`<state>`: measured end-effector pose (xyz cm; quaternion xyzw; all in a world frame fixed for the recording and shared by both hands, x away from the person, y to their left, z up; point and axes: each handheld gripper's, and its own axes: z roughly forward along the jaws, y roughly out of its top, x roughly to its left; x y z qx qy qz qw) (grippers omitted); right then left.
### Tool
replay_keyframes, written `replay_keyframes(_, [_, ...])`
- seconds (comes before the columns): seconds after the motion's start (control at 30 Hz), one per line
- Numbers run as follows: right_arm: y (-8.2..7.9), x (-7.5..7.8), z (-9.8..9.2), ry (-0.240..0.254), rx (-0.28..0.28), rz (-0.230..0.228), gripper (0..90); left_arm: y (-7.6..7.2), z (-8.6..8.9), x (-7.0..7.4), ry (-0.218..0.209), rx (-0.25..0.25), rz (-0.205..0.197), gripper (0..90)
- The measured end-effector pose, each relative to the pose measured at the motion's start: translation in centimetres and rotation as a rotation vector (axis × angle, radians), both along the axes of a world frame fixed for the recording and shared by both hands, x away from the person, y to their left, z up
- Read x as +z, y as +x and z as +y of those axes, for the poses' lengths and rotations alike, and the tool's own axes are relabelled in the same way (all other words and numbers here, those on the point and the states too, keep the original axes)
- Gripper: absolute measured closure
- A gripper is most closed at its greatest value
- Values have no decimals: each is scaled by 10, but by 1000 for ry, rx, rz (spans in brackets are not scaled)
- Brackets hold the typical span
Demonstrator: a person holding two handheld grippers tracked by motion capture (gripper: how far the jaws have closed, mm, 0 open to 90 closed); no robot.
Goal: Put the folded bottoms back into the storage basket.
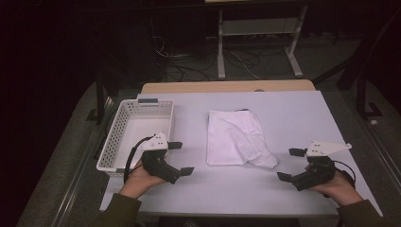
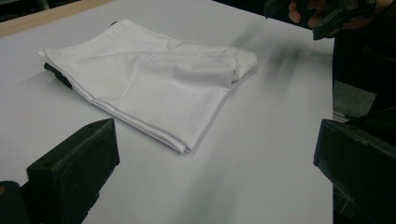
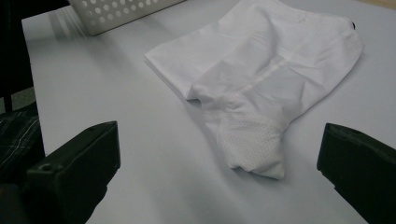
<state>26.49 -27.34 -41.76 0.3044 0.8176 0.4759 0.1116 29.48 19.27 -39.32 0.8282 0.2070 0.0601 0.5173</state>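
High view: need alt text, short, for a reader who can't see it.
A folded white cloth garment lies mid-table on a pale grey tabletop, untouched, between two hand-held black two-jaw grippers with open jaws: the left gripper near a white perforated plastic basket, the right gripper at the cloth's other side. Dark floor and cables lie beyond.

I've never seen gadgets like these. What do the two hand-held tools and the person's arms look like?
Each hand holds a black gripper, left gripper and right gripper, with two blocky black jaws, a pale three-cornered plate on top and a black cable trailing back. The sleeves are olive green.
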Motion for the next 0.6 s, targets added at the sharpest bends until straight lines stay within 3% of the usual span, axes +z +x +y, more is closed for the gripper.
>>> replay_keyframes(0.6, [9, -1, 7, 20, -3, 10, 0, 0, 1, -2, -6, -11, 10, 0])
